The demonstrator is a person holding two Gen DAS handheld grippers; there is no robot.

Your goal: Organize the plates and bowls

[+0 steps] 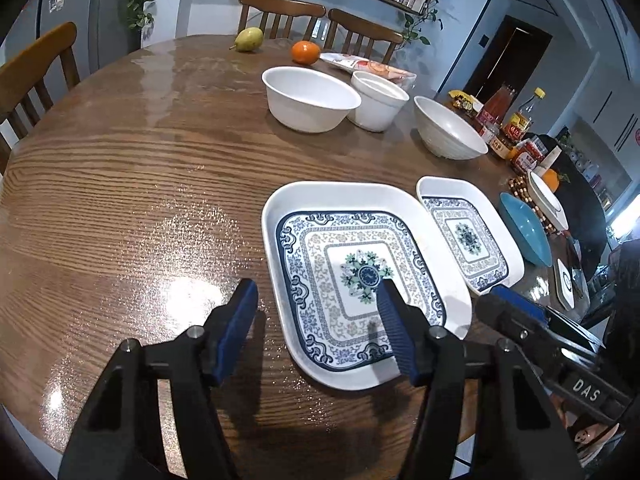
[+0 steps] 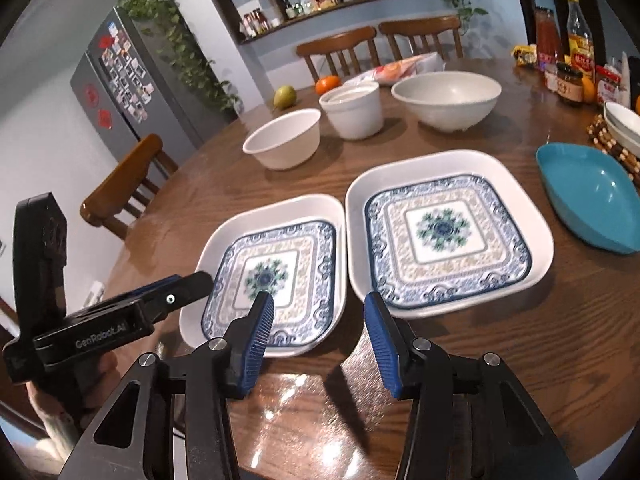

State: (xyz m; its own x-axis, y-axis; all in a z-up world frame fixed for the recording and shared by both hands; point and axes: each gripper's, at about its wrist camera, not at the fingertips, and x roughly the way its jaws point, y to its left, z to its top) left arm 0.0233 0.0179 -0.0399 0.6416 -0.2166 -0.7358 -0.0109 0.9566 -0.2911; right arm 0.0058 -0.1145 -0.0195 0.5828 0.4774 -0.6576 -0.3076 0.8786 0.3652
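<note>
Item one: two square patterned plates lie flat and side by side near the front of the round wooden surface (image 1: 120, 208), the left plate (image 1: 352, 280) and the right plate (image 2: 448, 232) with their near rims almost touching; both are empty. Your left tongs (image 1: 316, 320) stand partly open over the left plate's near-left rim, one finger above bare wood and the other above the painted centre, gripping nothing. Your right tongs (image 2: 320, 332) stand partly open too, gripping nothing, aimed at the gap between the two plates. Risk, in my judgement: the rims are low and glossy, so a shallow bite may slip; lifting one plate may drag or knock its neighbour, because they sit so close; and your two tools are near each other, so they could collide. Item two: three white bowls stand behind the plates, the wide bowl (image 1: 310, 98), the straight-sided bowl (image 1: 378, 100) just beside it, and the ribbed bowl (image 1: 448, 128) apart to the right; all appear empty. Item three: a blue dish (image 2: 592, 196), empty, lies right of the plates. Further out: a pear (image 1: 249, 39), an orange (image 1: 305, 52), and bottles and jars (image 1: 516, 120) at the right edge.
</note>
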